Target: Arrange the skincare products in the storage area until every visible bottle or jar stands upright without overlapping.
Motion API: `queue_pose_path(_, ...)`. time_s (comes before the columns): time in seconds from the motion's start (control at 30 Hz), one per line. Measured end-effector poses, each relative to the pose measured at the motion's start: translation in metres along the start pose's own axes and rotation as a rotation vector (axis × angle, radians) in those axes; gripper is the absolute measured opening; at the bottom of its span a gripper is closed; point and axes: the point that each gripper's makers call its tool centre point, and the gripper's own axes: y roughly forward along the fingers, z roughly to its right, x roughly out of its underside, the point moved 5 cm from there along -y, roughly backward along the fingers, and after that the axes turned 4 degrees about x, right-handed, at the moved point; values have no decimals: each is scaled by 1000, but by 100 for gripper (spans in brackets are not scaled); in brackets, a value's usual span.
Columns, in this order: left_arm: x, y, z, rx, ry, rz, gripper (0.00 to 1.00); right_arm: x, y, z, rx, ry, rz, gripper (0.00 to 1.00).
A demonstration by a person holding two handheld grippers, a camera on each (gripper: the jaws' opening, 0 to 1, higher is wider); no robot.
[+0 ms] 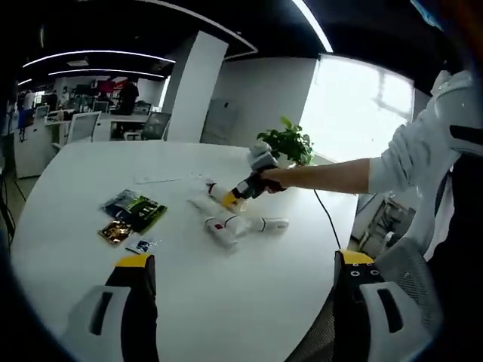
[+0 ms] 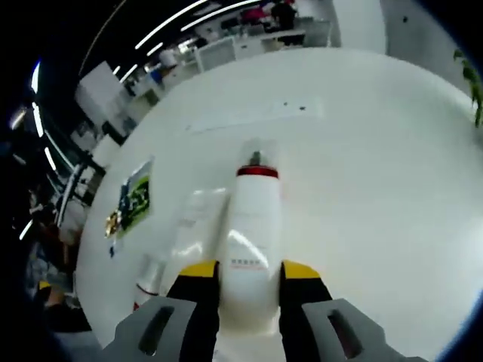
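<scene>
The task is at an early stage. In the right gripper view, the right gripper (image 2: 249,283) has its fingers closed on the sides of a white bottle (image 2: 251,241) with a red ring under its cap. The bottle points away along the fingers, so it looks more lying than standing, though the angle makes this hard to judge.

In the left gripper view, the same gripper is seen far across the white counter (image 1: 249,302), at one end of a small group of white tubes (image 1: 234,225). These tubes lie flat, close together and some touching, so none of them stands upright yet.

The left gripper (image 1: 245,275) hangs over the near part of the counter, its fingers wide apart and holding nothing.

Some flat packets (image 1: 134,209) lie to the side, apart from the tubes.

What is left, it seems, is to stand up the held bottle and then each tube.
</scene>
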Motion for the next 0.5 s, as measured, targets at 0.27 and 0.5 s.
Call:
queue_pose_path(0.27, -10, 26, -2, 88, -79, 12, 92, 9, -8, 3, -148, 217, 65, 22)
queue_pose_path(0.5, -24, 56, -8, 125, -192, 83, 91, 17, -9, 8, -298, 439, 120, 22)
